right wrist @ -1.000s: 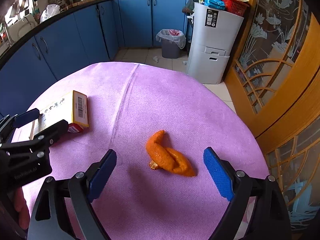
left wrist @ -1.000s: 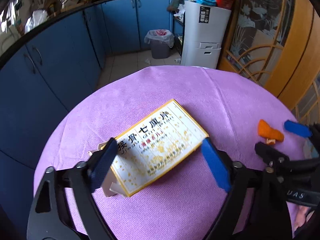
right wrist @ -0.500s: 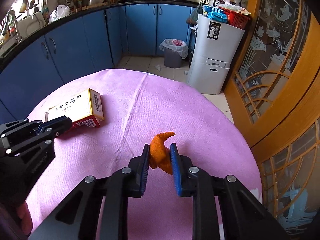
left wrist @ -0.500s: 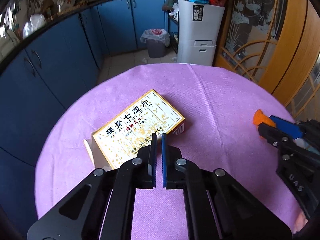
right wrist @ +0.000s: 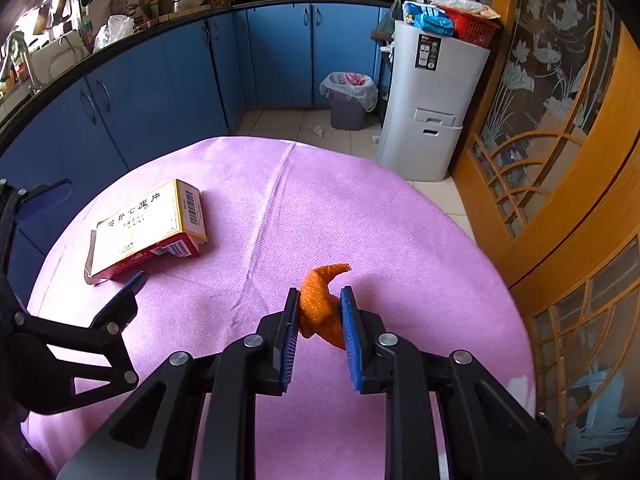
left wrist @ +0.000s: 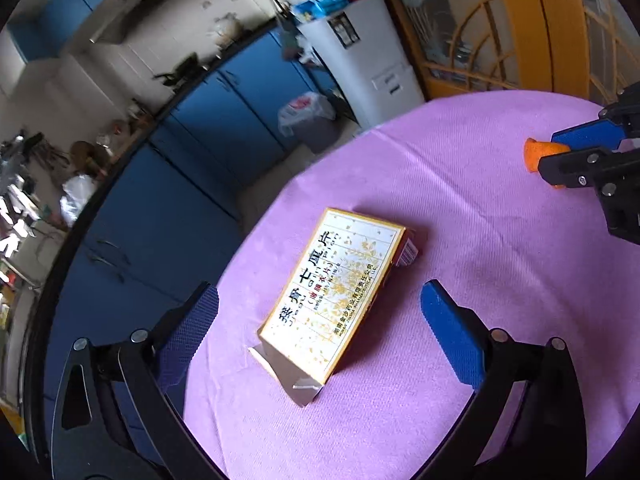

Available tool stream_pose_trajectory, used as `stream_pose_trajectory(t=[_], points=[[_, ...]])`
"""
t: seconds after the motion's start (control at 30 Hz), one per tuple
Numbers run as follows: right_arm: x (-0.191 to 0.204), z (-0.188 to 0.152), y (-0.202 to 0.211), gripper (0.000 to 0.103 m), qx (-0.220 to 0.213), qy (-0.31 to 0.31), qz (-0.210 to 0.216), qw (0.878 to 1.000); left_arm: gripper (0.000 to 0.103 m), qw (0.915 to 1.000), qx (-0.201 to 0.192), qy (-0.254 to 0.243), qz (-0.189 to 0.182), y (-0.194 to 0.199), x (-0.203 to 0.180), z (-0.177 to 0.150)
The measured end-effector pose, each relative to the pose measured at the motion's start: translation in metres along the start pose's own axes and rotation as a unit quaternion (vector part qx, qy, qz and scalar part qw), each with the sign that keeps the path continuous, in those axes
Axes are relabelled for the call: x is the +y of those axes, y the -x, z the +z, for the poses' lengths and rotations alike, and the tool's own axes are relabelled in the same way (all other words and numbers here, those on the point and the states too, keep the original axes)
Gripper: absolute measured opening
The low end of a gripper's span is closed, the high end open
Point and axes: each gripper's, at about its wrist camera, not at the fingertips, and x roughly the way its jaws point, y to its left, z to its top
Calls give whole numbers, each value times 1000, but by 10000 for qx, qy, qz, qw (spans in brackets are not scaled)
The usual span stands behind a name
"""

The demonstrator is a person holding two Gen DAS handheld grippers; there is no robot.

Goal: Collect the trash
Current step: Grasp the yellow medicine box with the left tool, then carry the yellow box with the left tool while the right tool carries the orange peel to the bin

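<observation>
A yellow-edged white medicine box [left wrist: 340,284] with an open flap lies on the purple tablecloth [left wrist: 480,220]. My left gripper [left wrist: 320,320] is open, its blue pads on either side of the box's near end, not touching it. The box also shows in the right wrist view [right wrist: 148,228]. My right gripper [right wrist: 320,320] is shut on an orange peel [right wrist: 320,300] and holds it over the cloth [right wrist: 360,208]. The peel and right gripper show at the right edge of the left wrist view [left wrist: 540,154].
A grey bin with a white liner [right wrist: 348,98] stands on the kitchen floor beyond the table, next to a white cabinet [right wrist: 432,108]. Blue cupboards [right wrist: 180,76] run along the left and back. A wooden glass door [right wrist: 560,140] is on the right.
My left gripper, shut half a second ago, has opened around the box and tilted. My right gripper stays shut on the orange peel.
</observation>
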Motion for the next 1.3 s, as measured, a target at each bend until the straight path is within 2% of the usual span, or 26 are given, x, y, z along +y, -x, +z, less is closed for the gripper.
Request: stream_pose_trajectory(t=[0.17, 0.3, 0.5, 0.6, 0.67, 0.77, 0.97, 1.3], points=[[1, 6, -8, 21, 43, -62, 25, 10000, 100, 9975, 232, -235, -620, -30, 9, -4], [2, 11, -16, 21, 116, -80, 10, 9999, 100, 9919, 232, -151, -1238, -42, 25, -2], [8, 12, -24, 21, 159, -26, -65, 9998, 99, 9887, 166, -161, -1479, -49, 27, -2], [10, 11, -23, 21, 144, -33, -86, 9999, 88, 9852, 186, -5, -1706, -49, 29, -3], [11, 11, -21, 21, 137, -13, -93, 9999, 76, 9850, 150, 16, -1720, -47, 28, -4], [11, 10, -16, 21, 97, -20, -91, 9999, 67, 9873, 126, -30, -1586, -41, 21, -2], [6, 5, 3, 21, -41, -49, -86, 9999, 62, 9863, 136, 51, -1645, -24, 11, 0], [-29, -21, 51, 21, -240, -288, -225, 9990, 61, 9851, -122, -55, -1717, 33, -28, 26]])
